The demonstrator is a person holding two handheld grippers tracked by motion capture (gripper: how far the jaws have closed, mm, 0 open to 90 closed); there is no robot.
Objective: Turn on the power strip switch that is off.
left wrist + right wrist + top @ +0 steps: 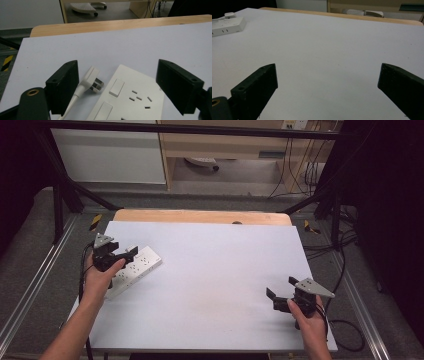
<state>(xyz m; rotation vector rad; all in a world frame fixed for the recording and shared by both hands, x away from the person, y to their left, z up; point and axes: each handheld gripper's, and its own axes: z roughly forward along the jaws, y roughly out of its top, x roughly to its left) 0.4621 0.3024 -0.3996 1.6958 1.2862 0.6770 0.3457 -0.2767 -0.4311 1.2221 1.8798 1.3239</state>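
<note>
Trouble could start at the plug: it lies loose beside the power strip, its prongs pointing at the strip's edge, and a careless close of your left claw may nip the thin white cord instead of the plug body, or shove the strip across the smooth worktop. In the left gripper view the plug sits lower left of centre, just inside the left jaw, while the strip spreads across the lower middle of the frame between both jaws; that claw stands wide open, gripping nothing. In the high view your right claw hovers at lower right, also spread open and empty, well apart from the power strip at left.
</note>
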